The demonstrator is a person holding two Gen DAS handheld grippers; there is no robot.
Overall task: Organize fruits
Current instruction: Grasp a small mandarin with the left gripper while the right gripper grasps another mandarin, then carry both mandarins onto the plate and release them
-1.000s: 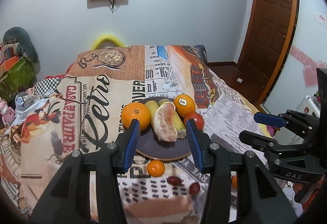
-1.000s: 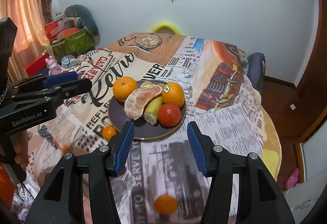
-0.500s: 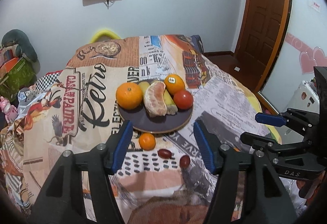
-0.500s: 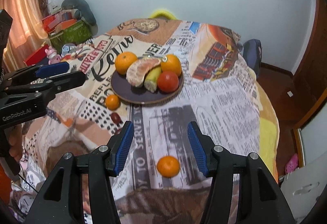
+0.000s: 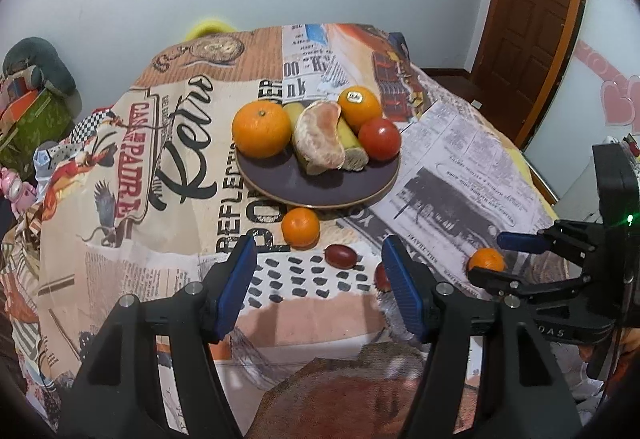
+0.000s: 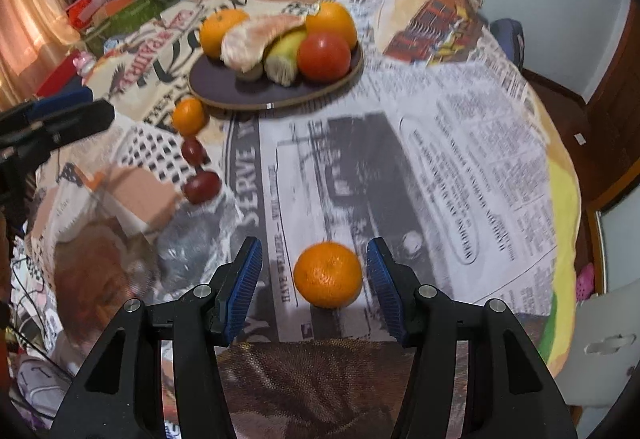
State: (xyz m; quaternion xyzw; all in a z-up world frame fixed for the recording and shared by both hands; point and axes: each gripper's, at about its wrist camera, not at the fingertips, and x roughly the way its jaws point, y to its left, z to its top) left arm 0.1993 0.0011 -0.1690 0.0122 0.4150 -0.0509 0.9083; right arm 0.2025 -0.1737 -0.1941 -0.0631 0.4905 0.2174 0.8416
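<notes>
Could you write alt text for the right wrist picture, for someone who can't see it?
A small orange sits on a newsprint-patterned cloth between the open blue pads of the right tool, untouched. Farther back, a dark plate holds oranges, a banana and a tomato; another small orange and two dark red fruits lie beside it.

Round table (image 6: 460, 159) under a newspaper-and-poster print cloth (image 5: 168, 167). Directly on the cloth: one dark plate (image 5: 320, 187), tan-rimmed, towards the middle of the table, loaded with fruit; one small mandarin (image 5: 301, 227) just beside the plate's near rim; two dark red grapes (image 5: 341, 255) (image 6: 203, 186), near each other, nearer the front edge; a second mandarin (image 6: 328, 275) well apart, close to the front edge.
</notes>
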